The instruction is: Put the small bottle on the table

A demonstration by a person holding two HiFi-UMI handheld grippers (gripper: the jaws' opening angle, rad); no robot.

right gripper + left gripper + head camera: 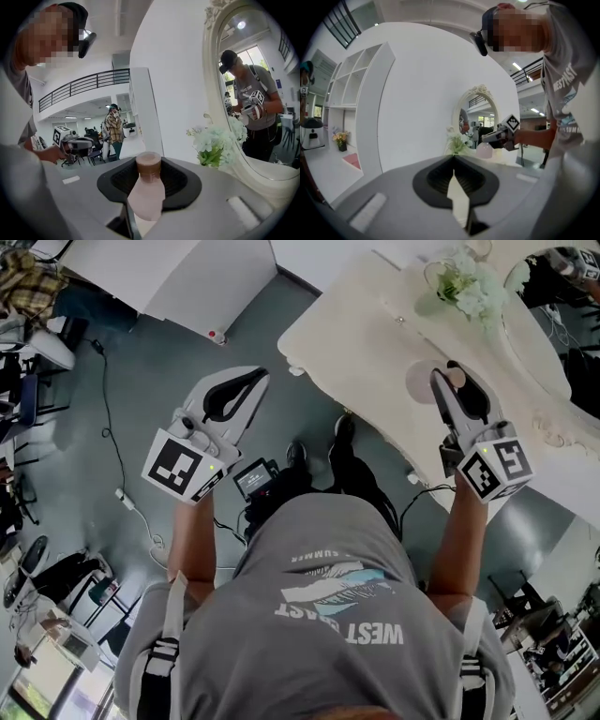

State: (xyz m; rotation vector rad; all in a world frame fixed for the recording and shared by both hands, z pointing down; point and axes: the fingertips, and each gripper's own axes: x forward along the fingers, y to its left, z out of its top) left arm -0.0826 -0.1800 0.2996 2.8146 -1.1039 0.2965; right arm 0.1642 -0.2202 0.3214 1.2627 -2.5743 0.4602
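A small pale pink bottle [146, 197] with a brown cap stands between the jaws of my right gripper [149, 187], which is shut on it. In the head view that gripper [457, 395] hangs over the front part of the cream dressing table [356, 324], with the bottle [422, 382] showing as a pink round patch beside it. Whether the bottle touches the tabletop I cannot tell. My left gripper [230, 395] is held over the grey floor left of the table, shut with nothing in it. From the left gripper view the pink bottle [484, 150] shows at the table's surface.
A vase of pale flowers [464, 282] stands at the back of the table beside an oval mirror [553, 324]. White shelving [351, 93] rises to the left. A cable [117, 456] runs across the floor, and chairs and people are further off.
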